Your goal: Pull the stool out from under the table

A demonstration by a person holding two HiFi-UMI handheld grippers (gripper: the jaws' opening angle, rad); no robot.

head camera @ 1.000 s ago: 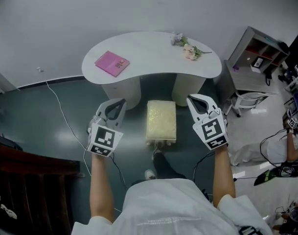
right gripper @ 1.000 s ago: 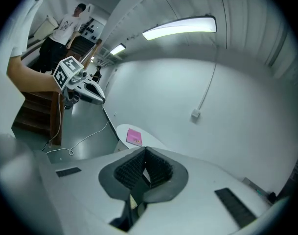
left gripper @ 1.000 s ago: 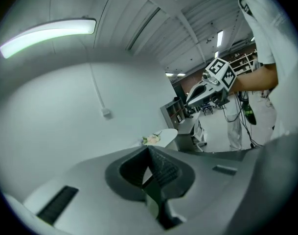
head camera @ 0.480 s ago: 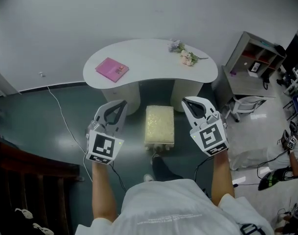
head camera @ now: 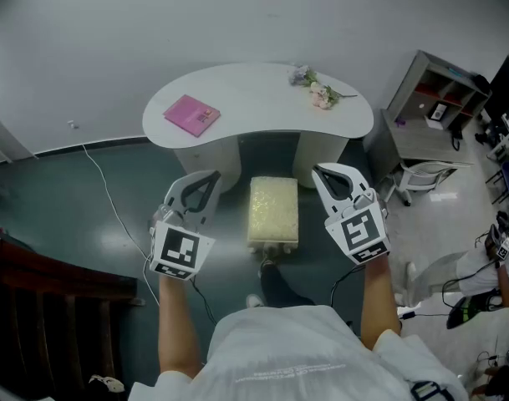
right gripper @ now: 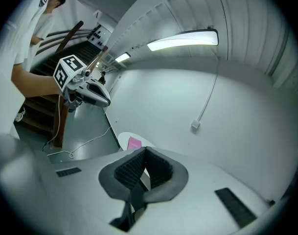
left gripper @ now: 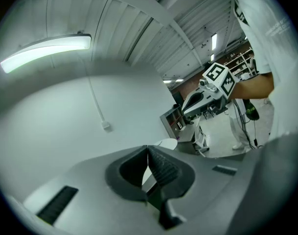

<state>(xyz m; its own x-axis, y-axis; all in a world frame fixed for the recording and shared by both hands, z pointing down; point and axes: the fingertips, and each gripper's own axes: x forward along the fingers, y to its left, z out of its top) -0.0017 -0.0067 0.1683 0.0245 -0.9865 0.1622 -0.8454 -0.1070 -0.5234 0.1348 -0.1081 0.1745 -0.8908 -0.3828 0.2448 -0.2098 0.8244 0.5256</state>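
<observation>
A pale yellow cushioned stool (head camera: 273,211) stands on the floor in front of the white curved table (head camera: 254,90), its far end between the table's two pedestals. My left gripper (head camera: 209,178) hovers to the stool's left, shut and empty. To the stool's right hangs my right gripper (head camera: 323,174), also shut with nothing in it. Neither touches the stool. In the left gripper view the pads (left gripper: 158,163) meet, and the right gripper (left gripper: 207,89) shows beyond. The right gripper view shows closed pads (right gripper: 134,168) and the left gripper (right gripper: 85,89).
On the table lie a pink book (head camera: 191,114) and a small bunch of flowers (head camera: 318,90). A grey shelf unit (head camera: 434,98) stands to the right, dark wooden furniture (head camera: 45,307) to the left. A cable (head camera: 112,199) runs over the floor. Another person (head camera: 496,266) is at the right edge.
Both grippers stay shut and keep their places beside the stool. The head view has shifted slightly, and the person at the right edge has moved.
</observation>
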